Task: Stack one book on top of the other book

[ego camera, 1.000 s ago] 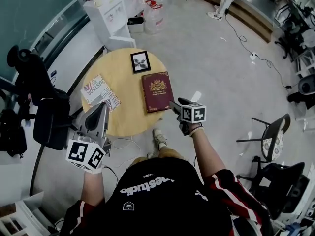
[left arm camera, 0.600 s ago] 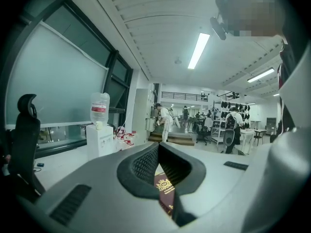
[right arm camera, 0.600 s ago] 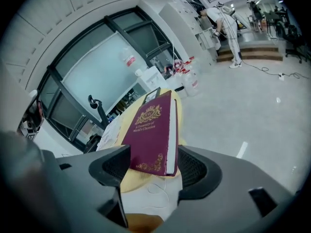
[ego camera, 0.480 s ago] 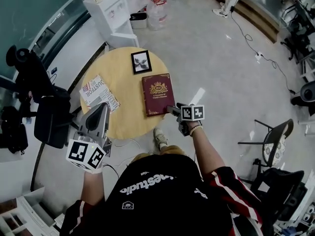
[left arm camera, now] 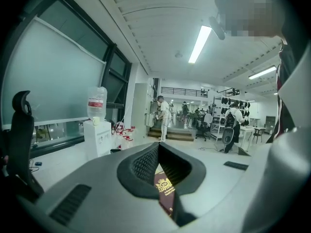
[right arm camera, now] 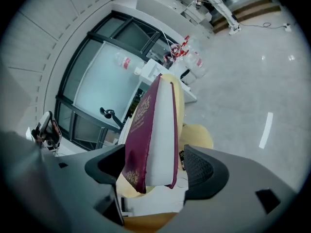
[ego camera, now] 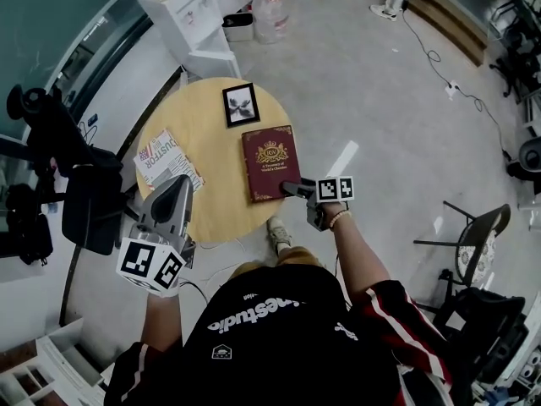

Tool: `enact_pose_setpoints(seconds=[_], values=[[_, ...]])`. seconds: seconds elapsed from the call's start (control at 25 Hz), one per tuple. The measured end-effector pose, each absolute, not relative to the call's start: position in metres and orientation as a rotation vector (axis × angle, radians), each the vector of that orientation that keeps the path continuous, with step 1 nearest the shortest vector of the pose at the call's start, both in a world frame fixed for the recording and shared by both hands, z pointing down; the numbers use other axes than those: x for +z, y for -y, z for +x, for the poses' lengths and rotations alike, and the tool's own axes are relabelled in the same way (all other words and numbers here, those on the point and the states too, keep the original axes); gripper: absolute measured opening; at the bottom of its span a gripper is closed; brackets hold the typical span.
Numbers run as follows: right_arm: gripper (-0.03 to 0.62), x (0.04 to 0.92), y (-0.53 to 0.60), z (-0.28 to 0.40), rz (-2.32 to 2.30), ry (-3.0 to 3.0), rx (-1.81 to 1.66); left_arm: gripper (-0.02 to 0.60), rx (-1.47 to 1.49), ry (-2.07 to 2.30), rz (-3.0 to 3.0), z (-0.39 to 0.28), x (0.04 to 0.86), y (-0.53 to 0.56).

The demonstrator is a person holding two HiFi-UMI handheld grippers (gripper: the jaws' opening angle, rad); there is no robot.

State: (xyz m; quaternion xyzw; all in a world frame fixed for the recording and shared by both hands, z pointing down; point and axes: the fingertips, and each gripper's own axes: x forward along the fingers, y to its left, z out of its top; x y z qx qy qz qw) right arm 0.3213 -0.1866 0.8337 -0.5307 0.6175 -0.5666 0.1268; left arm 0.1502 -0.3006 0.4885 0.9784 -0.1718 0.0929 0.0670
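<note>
- Your right gripper (ego camera: pixel 289 189) is sitting at the near edge of the counter (ego camera: pixel 207 150), reaching in from the right side, with its jaws spread wide. They have just been opening.
- The near right corner of the red book (ego camera: pixel 269 161) is standing between those jaws. The right gripper view is showing a gap beside the book's lower cover, so the pads are not squeezing it.
- The red book is lying flat, cover up, on the right half of the round counter. Its gold crest is facing you and its near end is reaching almost to the near edge.
- Your left gripper (ego camera: pixel 180 183) is hovering over the near left edge of the counter with its jaws pressed together at the tips and nothing between them. Its own view is catching a sliver of the red book through the slit below the tips.
- The thin book (ego camera: pixel 167 161), with its striped and lettered cover, is lying flat at the left edge of the counter. It is well apart from the red book and just beyond the tip of your left gripper.
- A framed picture (ego camera: pixel 241 104) is lying near the far edge, just beyond the red book's far end and not touching it.
- The two books are lying side by side, neither one resting on the other.
</note>
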Motion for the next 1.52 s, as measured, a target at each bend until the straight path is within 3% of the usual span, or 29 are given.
enact_pose_setpoints(seconds=[0.16, 0.2, 0.52, 1.12, 1.52], values=[[0.365, 0.839, 0.187, 0.315, -1.472, -1.787, -1.669, 0.015, 0.288, 0.519, 2.936, 0.148, 0.494, 0.302], [0.333, 0.839, 0.186, 0.315, -1.472, -1.777, -1.673, 0.015, 0.287, 0.521, 2.932, 0.146, 0.495, 0.303], [0.282, 0.828, 0.18, 0.318, -1.47, -1.729, -1.689, 0.015, 0.245, 0.539, 2.924, 0.131, 0.49, 0.306], [0.256, 0.785, 0.156, 0.313, -1.476, -1.681, -1.672, 0.015, 0.114, 0.634, 2.91, 0.089, 0.462, 0.298], [0.249, 0.766, 0.157, 0.283, -1.488, -1.673, -1.695, 0.015, 0.042, 0.766, 2.877, 0.019, 0.451, 0.303]])
